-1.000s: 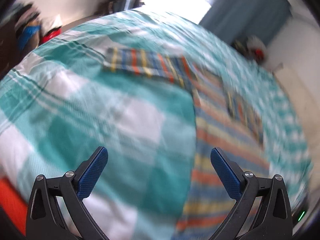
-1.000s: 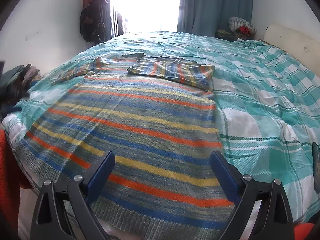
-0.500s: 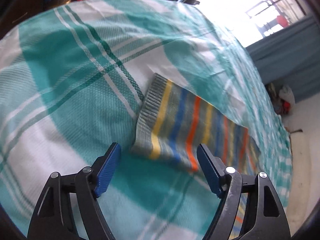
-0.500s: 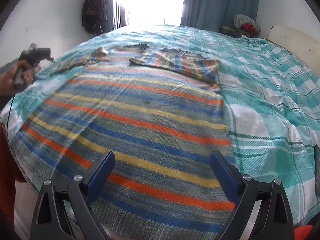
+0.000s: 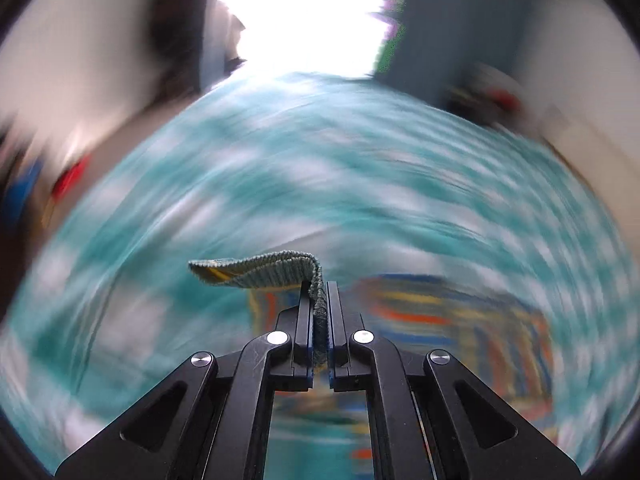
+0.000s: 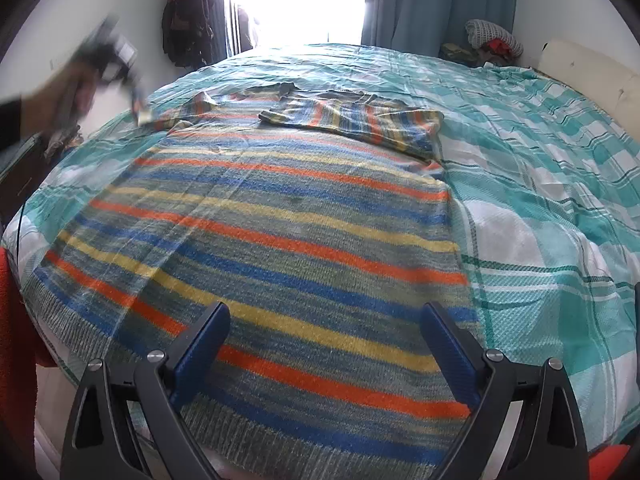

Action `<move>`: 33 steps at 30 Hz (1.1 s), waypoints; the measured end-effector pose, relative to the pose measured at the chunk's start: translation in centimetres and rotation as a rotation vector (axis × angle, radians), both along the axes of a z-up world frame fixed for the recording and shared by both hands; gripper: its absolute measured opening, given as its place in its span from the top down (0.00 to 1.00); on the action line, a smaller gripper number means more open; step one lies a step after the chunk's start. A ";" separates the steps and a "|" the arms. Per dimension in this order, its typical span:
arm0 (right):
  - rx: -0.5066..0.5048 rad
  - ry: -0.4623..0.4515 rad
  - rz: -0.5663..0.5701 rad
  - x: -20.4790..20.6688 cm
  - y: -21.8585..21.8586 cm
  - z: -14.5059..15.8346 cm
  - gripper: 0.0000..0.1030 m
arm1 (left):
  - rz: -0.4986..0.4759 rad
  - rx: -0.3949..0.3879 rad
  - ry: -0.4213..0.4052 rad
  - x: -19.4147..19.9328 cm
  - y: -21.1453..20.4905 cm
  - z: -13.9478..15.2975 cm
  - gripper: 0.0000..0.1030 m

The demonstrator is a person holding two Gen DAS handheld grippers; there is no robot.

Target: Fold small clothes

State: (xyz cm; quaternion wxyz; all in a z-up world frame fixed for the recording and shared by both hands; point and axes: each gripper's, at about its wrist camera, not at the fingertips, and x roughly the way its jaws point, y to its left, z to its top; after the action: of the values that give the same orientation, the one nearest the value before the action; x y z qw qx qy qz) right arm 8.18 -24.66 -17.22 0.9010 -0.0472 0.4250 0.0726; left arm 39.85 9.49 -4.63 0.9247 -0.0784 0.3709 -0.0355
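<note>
A striped knit sweater (image 6: pixel 280 232) with orange, blue, yellow and grey bands lies flat on the bed. Its right sleeve (image 6: pixel 360 120) is folded across the chest. My left gripper (image 5: pixel 319 292) is shut on the ribbed cuff (image 5: pixel 276 270) of the left sleeve and holds it lifted; the left wrist view is blurred with motion. In the right wrist view the left gripper (image 6: pixel 138 114) appears blurred at the far left, by the left sleeve (image 6: pixel 188 114). My right gripper (image 6: pixel 324 332) is open and empty above the sweater's hem.
A teal and white checked bedcover (image 6: pixel 540 200) covers the bed. A bright window (image 6: pixel 304 0) with blue curtains is behind. Clothes hang at the back left (image 6: pixel 188 20); a pile of clothes (image 6: pixel 492 40) sits at the back right. Something red (image 6: pixel 16 320) hangs at the left edge.
My left gripper has closed on the left sleeve's cuff and lifted it, swinging fast. My right gripper stays open in about the same place.
</note>
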 end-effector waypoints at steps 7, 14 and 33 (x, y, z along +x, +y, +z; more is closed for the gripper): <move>0.027 -0.009 -0.009 -0.1 -0.4 0.3 0.08 | -0.494 0.190 0.040 -1.1 -23.0 -3.4 0.68; 0.035 -0.005 -0.005 -0.3 -0.5 0.3 0.08 | -0.499 0.131 0.252 -5.8 -24.7 -11.1 0.45; 0.060 0.051 -0.025 0.9 -0.9 -1.0 0.08 | -0.053 -0.004 0.416 6.5 -4.7 -13.0 0.95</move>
State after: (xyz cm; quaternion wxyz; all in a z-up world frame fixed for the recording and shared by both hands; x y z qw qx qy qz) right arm 9.05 -25.57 -18.17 0.8918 -0.0131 0.4459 0.0754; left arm 46.32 4.78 -17.61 0.8269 -0.0759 0.5555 -0.0437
